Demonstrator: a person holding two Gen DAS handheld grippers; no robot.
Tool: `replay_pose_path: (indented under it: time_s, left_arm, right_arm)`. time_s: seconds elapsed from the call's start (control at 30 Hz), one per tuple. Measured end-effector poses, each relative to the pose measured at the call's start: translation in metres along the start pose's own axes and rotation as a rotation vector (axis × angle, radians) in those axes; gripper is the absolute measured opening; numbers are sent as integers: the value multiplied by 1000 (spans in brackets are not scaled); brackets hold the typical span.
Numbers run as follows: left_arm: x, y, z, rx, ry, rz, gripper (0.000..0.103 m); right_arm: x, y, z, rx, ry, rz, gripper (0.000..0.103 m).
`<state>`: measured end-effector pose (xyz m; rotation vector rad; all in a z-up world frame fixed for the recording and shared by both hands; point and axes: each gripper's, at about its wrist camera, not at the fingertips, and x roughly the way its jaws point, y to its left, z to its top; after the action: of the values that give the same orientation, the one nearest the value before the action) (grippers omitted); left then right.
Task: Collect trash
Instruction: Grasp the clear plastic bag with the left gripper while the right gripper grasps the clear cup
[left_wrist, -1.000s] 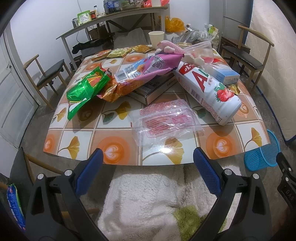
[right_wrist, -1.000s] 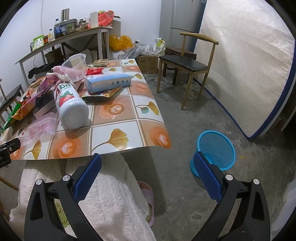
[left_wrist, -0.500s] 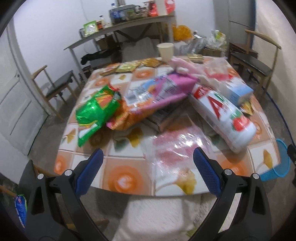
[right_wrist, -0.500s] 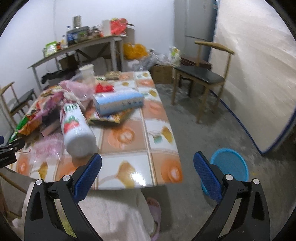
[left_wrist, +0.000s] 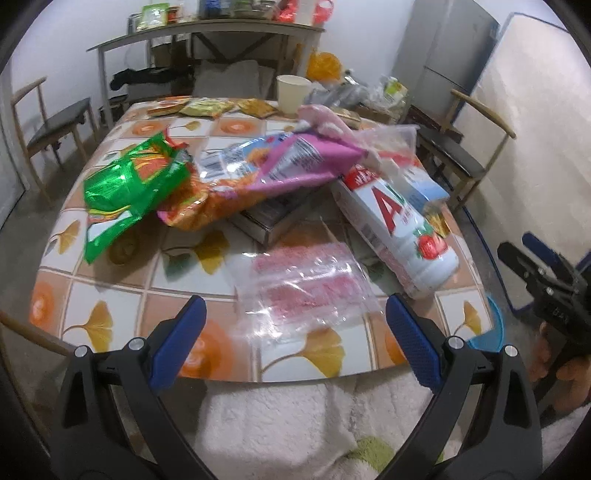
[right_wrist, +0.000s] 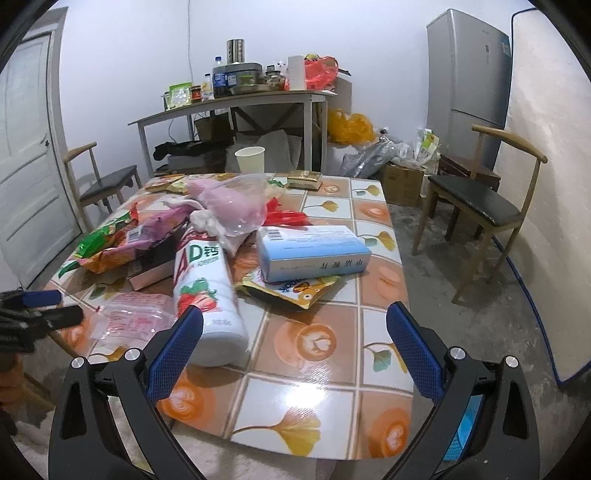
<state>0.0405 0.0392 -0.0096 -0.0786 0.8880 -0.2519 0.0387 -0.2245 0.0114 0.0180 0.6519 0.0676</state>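
Currently: both jaws are held spread, nothing pinched | clear bag (right_wrist: 236, 206) is filled with pink material, laid on tabletop (right_wrist: 314, 343) | paper cup (right_wrist: 250, 159) contents cannot be told

The left tongs (left_wrist: 293, 345) hang spread wide and empty above the near edge of the worktop (left_wrist: 122, 306), just short of a clear crumpled wrapper (left_wrist: 306, 291) lying beside a toppled white bottle (left_wrist: 399, 229).

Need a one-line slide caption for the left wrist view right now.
Open left claw hovers at the table's near edge, facing a clear pink wrapper, toppled strawberry drink bottle and snack bags.
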Motion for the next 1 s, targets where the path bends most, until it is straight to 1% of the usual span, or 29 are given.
replay_pose_path:
  time_s: [0.03,0.1,0.13,0.23,0.27,0.3,0.37,0.4,0.47,0.5,0.53,0.57,0.6,0.67,0.7,0.73,0.87,0.97,1.0]
  left_arm:
    - [0,-3,-1,26,-9,-3,94]
    - [2,-11,-4,117,-37,-7,94]
    - [5,-16,-5,180,-42,-3,94]
    - [15,-23,-5,315,-34,31,94]
    - [19,-26,-6,365,-37,18,94]
    - [21,-26,-7,386,-35,-4,94]
    - [32,-24,-8,419,3,-61,94]
    - [40,-23,-9,437,21,-74,94]
    - [52,-21,-12,472,41,-77,94]
    - [57,-20,-13,477,47,-77,94]
    - [63,-17,-13,477,63,-93,93]
    - [67,-16,-14,476,72,-89,91]
    - [70,-14,-14,478,70,-74,85]
    - [69,-11,-12,469,63,-94,73]
    - [69,-10,-11,467,62,-99,66]
    - [70,-9,-10,462,61,-106,61]
    - [72,-9,-9,454,53,-136,49]
    - [72,-11,-10,466,51,-150,30]
    - [72,-13,-11,473,49,-154,21]
  right_arm:
    - [-4,0,-1,13,6,-2,97]
    - [-10,-1,-3,48,12,-17,97]
    - [-15,-2,-5,71,14,-32,97]
    - [-30,-6,-14,139,9,-73,97]
    - [-37,-6,-18,167,4,-94,97]
    - [-41,-6,-22,182,3,-106,97]
    - [-55,-3,-30,221,-3,-126,97]
    - [-59,-2,-33,231,-4,-132,97]
    - [-69,3,-40,242,-7,-141,97]
    - [-75,8,-43,239,-7,-151,97]
    - [-79,11,-45,232,-8,-157,97]
    - [-85,15,-46,219,-11,-164,97]
    - [-87,18,-45,210,-12,-168,97]
    - [-91,20,-42,193,-21,-165,97]
    - [-91,20,-40,188,-25,-162,96]
    - [-89,20,-38,184,-25,-160,96]
    - [-72,16,-30,176,0,-135,97]
    - [-63,13,-25,184,8,-112,97]
    - [-58,10,-22,194,14,-101,96]
